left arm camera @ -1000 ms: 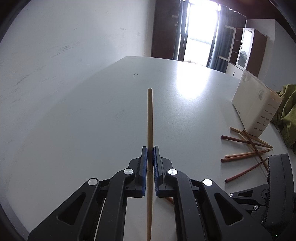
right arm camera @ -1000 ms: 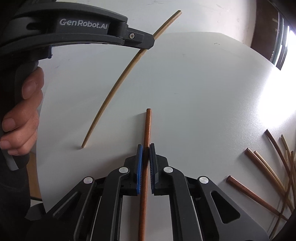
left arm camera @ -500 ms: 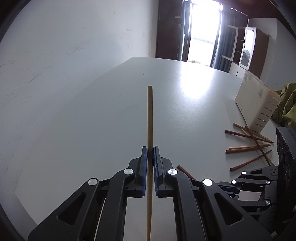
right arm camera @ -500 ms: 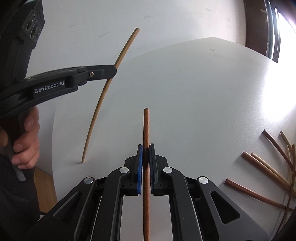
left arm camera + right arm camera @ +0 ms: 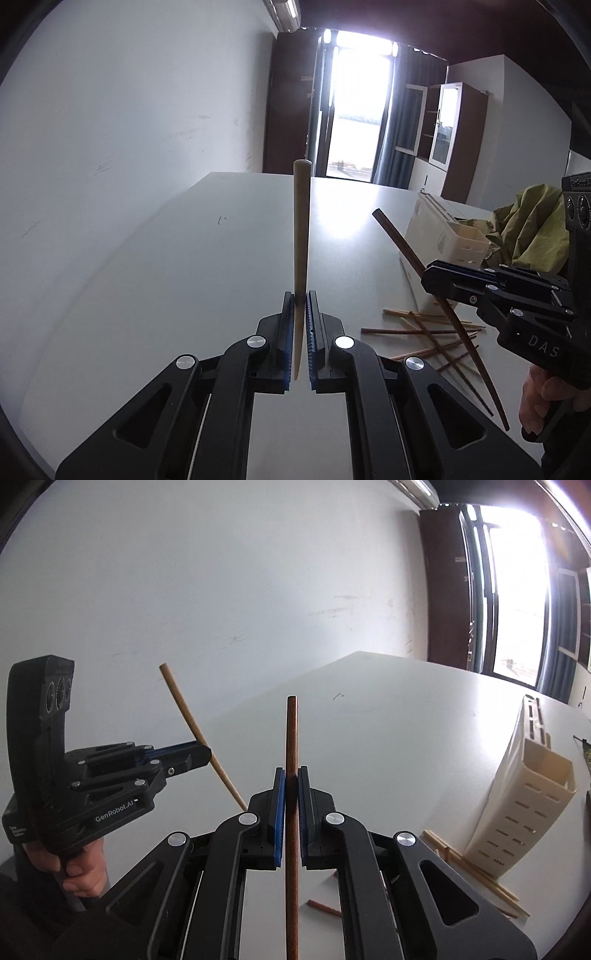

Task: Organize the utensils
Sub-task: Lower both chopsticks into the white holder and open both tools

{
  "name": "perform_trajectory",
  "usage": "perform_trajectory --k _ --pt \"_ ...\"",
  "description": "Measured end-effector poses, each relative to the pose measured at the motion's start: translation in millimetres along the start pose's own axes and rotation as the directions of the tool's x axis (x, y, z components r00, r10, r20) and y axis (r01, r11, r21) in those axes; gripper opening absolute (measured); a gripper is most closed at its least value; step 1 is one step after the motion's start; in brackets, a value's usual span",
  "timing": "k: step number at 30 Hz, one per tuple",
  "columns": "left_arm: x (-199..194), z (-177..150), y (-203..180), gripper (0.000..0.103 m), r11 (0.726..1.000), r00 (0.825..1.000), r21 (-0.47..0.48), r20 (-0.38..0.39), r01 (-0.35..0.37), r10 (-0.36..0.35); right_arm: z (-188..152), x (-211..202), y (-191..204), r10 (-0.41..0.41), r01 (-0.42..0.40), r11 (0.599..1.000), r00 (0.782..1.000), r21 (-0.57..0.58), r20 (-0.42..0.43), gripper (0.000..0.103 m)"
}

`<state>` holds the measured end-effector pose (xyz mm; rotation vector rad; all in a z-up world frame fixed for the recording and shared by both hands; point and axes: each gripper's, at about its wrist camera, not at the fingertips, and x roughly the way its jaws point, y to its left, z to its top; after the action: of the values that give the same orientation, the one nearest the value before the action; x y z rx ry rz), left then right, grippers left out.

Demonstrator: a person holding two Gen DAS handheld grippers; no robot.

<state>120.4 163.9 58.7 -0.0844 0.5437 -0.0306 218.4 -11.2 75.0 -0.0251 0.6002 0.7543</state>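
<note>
My left gripper is shut on a light wooden chopstick and holds it upright above the white table. My right gripper is shut on a dark brown chopstick, also raised. Each gripper shows in the other's view: the right one with the dark chopstick, the left one with the light chopstick. Several loose chopsticks lie on the table by a cream utensil holder.
The cream holder lies on its side at the right of the table. A green cloth is bunched behind it. A white wall runs along the left. A bright doorway and cabinets stand at the back.
Both grippers have lifted and tilted up with their chopsticks, so the views now take in the wall and room. The right gripper has risen beside the left one.
</note>
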Motion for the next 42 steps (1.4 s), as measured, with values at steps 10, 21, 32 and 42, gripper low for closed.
perform_trajectory --k 10,21,32,42 --pt "16.9 65.7 -92.3 0.006 0.983 0.983 0.094 0.084 0.157 -0.165 49.9 -74.0 -80.9 -0.126 0.113 0.991 0.969 0.074 0.21 0.007" --pt "45.8 119.7 -153.5 0.006 0.946 0.944 0.14 0.119 0.291 -0.308 73.0 -89.7 -143.6 -0.175 0.134 0.981 0.926 0.14 0.335 0.007" --pt "92.8 142.3 -176.8 0.006 0.926 0.925 0.144 0.102 0.35 -0.366 68.2 -80.0 -196.5 -0.193 0.103 0.975 0.836 0.199 0.513 0.007" --pt "120.9 126.4 -188.4 0.006 0.919 0.927 0.146 0.03 0.366 -0.374 52.1 -72.1 -205.9 -0.203 0.102 0.973 0.809 0.208 0.552 0.007"
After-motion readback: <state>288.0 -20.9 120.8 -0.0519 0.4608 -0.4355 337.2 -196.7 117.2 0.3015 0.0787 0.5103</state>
